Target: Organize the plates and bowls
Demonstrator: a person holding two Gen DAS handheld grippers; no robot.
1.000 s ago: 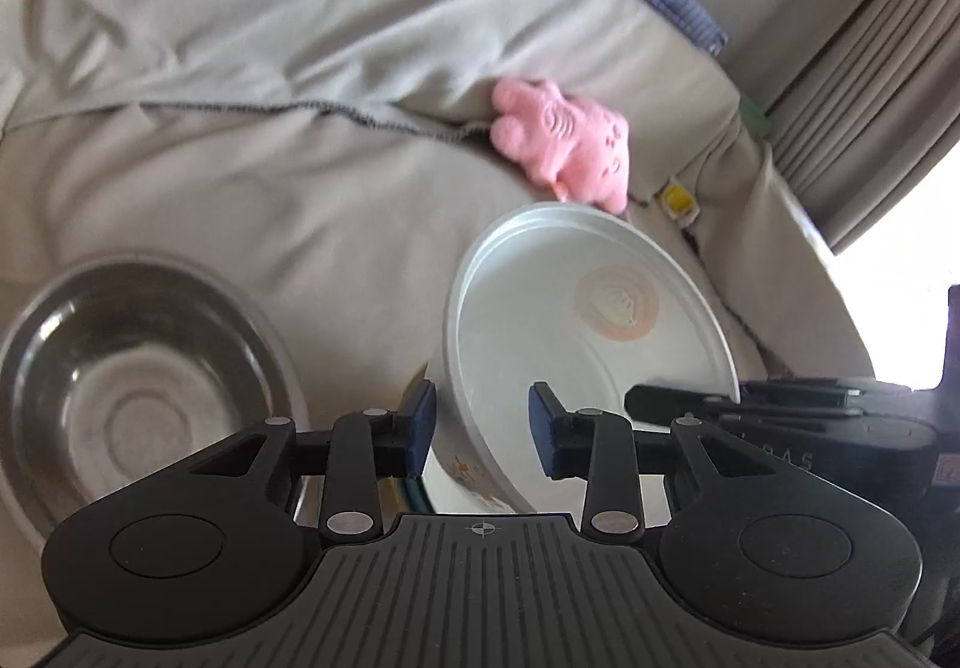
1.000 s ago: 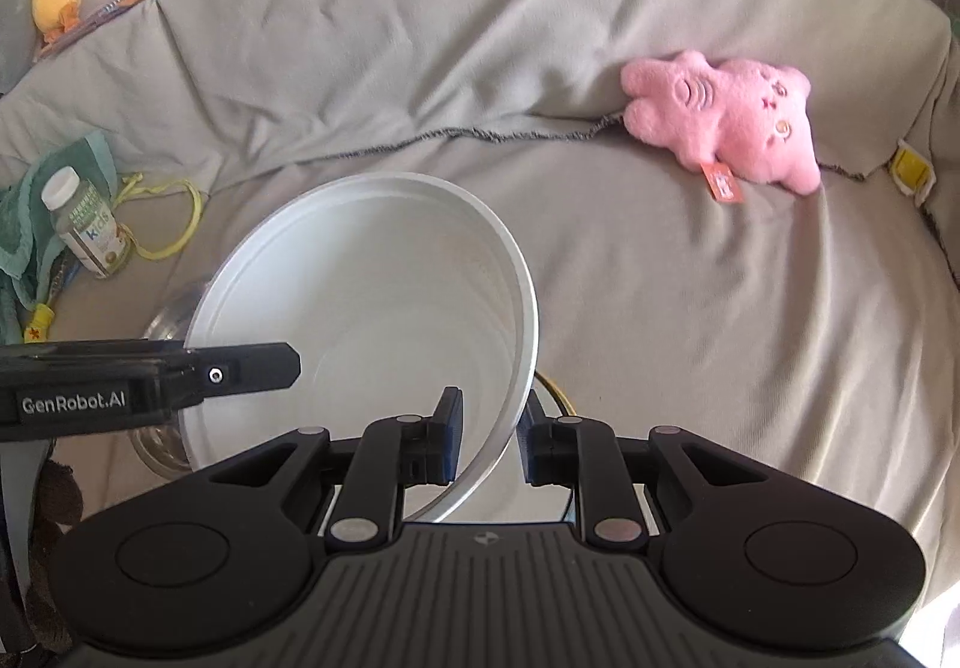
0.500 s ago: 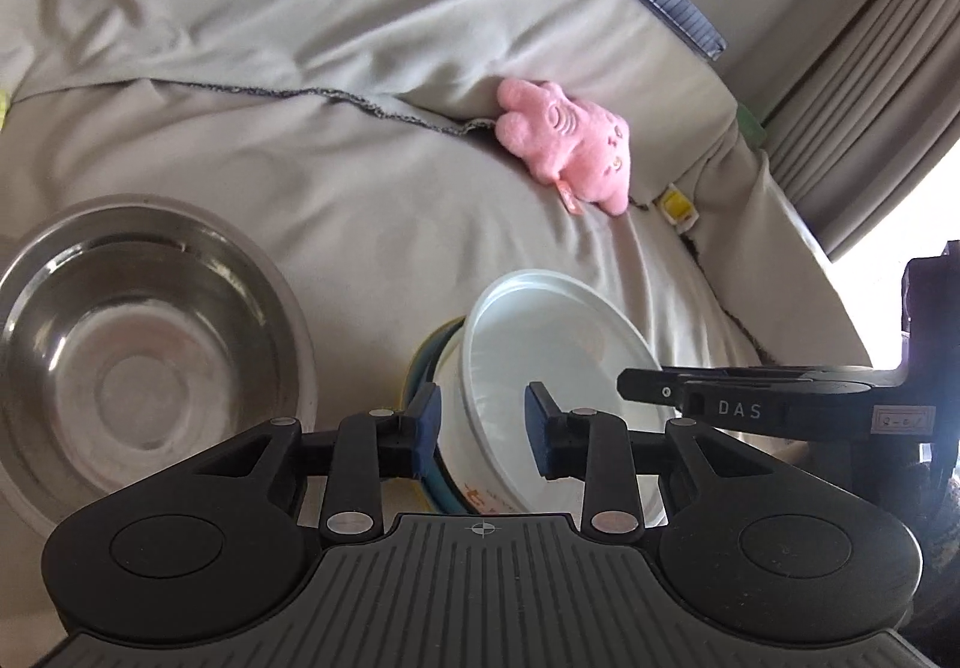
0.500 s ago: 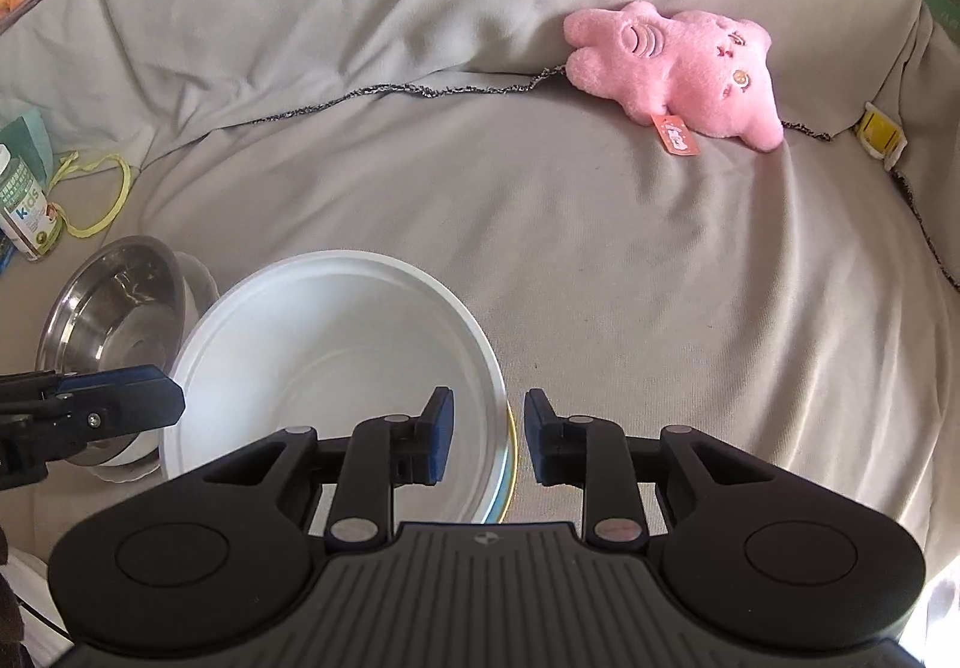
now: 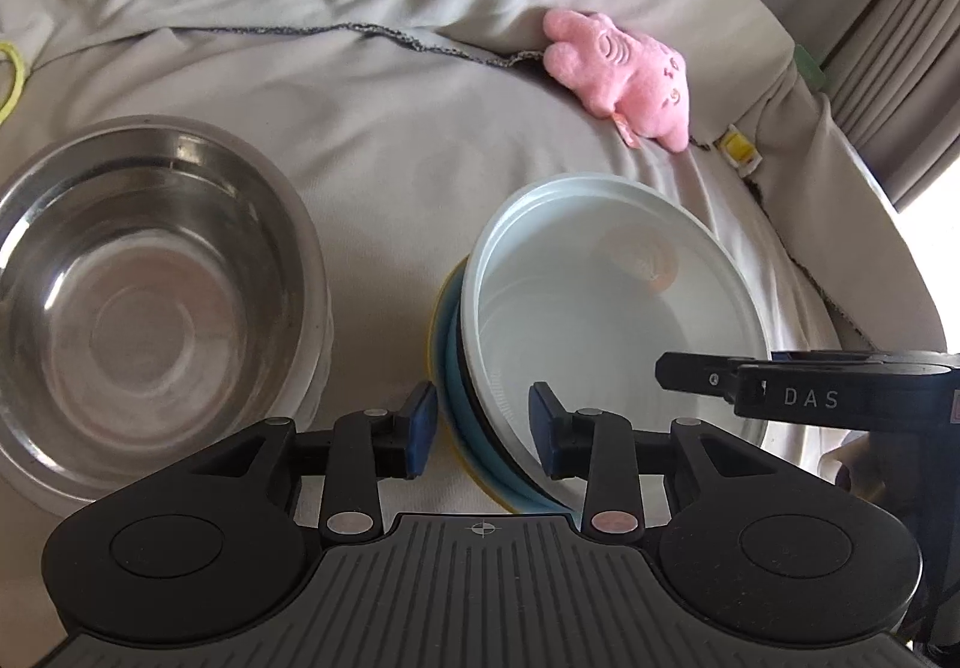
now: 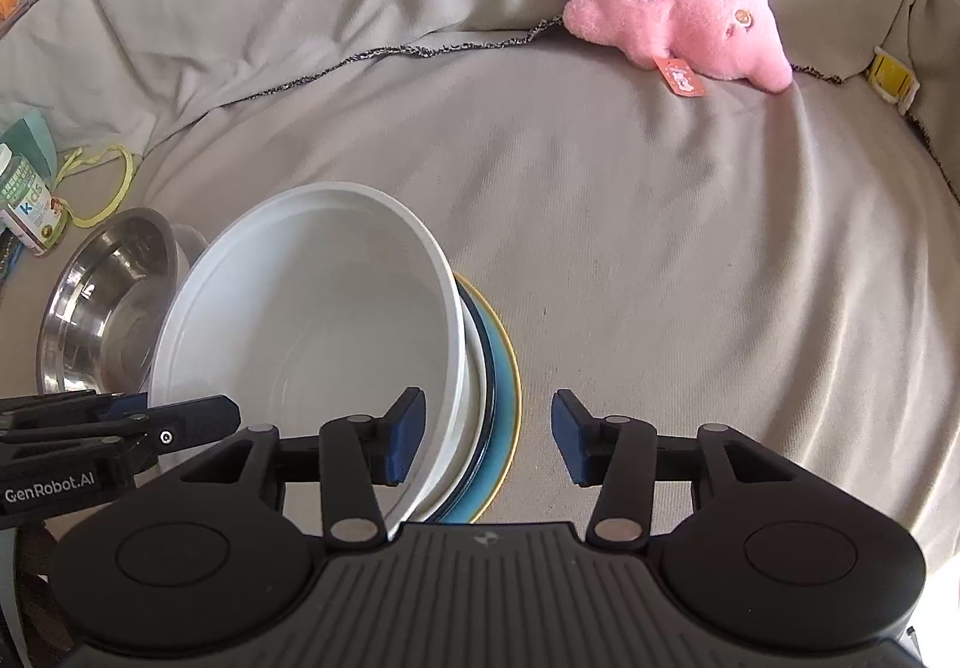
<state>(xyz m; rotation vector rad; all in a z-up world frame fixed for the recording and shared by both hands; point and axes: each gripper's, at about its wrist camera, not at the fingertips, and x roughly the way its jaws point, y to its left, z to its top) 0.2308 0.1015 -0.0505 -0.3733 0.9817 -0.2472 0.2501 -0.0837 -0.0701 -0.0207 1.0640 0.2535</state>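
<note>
Both pairs of tongs are letting go of the white bowl: the right tongs (image 6: 489,437), clamped on its near rim a second ago, are opening, with the rim and the plate edges beneath between the pads but neither pad pressing. The left tongs (image 5: 480,434) are also opening, straddling the opposite side of the rim and the stacked edges under it; they stand apart, with no clear squeeze on anything. The bowl (image 6: 312,320), tilted in the air a second ago and half a second ago nearly down, now sits on the stack of plates (image 6: 501,386), a blue one over a yellow-edged one, and still leans a little rather than lying level. The stack rests on the grey sofa cover (image 6: 660,278), not on any surface proper. Beside it to the left stands the steel bowl (image 5: 150,302), apart from the stack and untouched. Farther off lie a pink plush (image 6: 678,14) against the backrest and, at the left edge, a small bottle (image 6: 27,206) with a yellow cord. Judging from this, the placing step looks done and the release is under way; the steel bowl probably comes next, and the leaning white bowl may need a nudge to settle before anything goes in it.
</note>
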